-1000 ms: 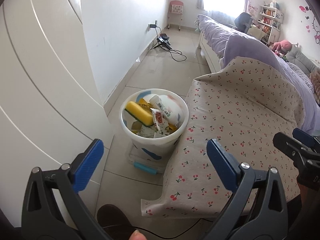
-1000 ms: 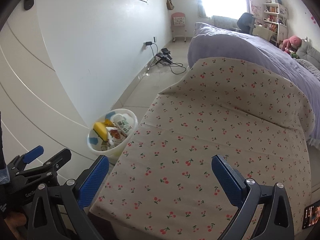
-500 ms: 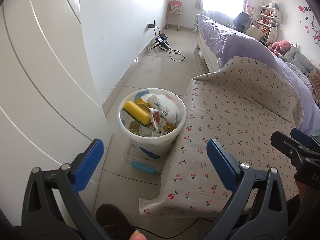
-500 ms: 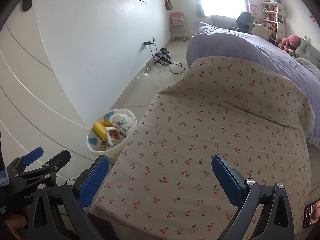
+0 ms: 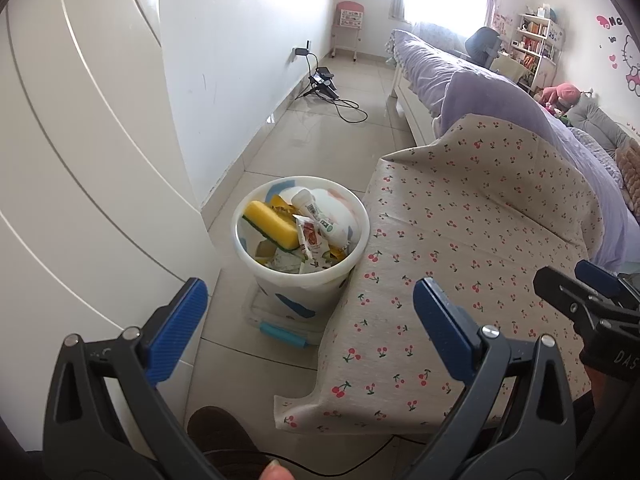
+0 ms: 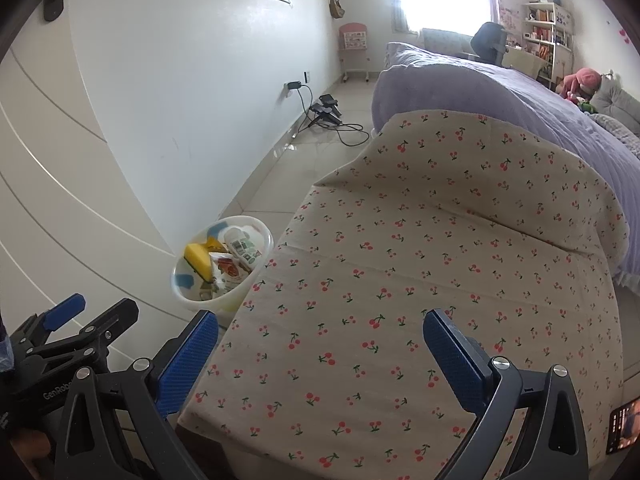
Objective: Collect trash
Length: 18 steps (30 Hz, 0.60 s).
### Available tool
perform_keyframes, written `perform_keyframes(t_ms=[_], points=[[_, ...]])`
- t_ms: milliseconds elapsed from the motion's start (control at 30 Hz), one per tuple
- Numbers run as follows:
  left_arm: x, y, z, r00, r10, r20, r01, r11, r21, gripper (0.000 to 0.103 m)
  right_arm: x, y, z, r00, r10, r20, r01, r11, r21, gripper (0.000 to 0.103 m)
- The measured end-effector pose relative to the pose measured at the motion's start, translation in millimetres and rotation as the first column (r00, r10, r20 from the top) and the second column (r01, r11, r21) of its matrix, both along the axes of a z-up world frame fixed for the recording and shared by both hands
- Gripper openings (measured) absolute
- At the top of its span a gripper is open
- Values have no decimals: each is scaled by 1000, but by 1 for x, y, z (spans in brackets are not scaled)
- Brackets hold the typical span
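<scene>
A white trash bin [image 5: 280, 286] [image 6: 182, 292] stands on the floor beside a table covered by a cherry-print cloth [image 5: 460, 240] [image 6: 420, 280]. It holds a yellow sponge [image 5: 270, 224] [image 6: 198, 258], a white bottle [image 5: 320, 214] [image 6: 242, 244], a red-and-white wrapper [image 5: 314, 240] [image 6: 228, 268] and other scraps. My left gripper [image 5: 310, 318] hangs open and empty above the floor, short of the bin. My right gripper [image 6: 320, 354] hovers open and empty over the cloth's near part. No loose trash shows on the cloth.
A white curved cabinet front [image 5: 80, 160] rises at the left, close to the bin. A clear box with a blue handle [image 5: 280, 330] sits under the bin. Cables and a charger [image 5: 324, 84] lie on the tiled floor farther back. A purple-covered bed [image 6: 500, 92] runs along the right.
Both grippers drift slightly; the bin and cloth shift a little left in the views. Both stay open and empty, and the bin's contents are unchanged.
</scene>
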State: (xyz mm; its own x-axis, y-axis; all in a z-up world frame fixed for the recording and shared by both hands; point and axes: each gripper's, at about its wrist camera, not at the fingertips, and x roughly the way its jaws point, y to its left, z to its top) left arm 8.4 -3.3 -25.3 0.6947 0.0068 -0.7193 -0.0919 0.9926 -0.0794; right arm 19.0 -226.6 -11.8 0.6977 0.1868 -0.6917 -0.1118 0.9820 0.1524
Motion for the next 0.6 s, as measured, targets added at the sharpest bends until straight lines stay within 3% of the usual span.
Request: perform_keyframes(t_ms=[600], points=[[0,0,-1,1000,4,-6,-4,1000,-16,102,0,2,-3,1000,9,-8,-9,1000,0,103]])
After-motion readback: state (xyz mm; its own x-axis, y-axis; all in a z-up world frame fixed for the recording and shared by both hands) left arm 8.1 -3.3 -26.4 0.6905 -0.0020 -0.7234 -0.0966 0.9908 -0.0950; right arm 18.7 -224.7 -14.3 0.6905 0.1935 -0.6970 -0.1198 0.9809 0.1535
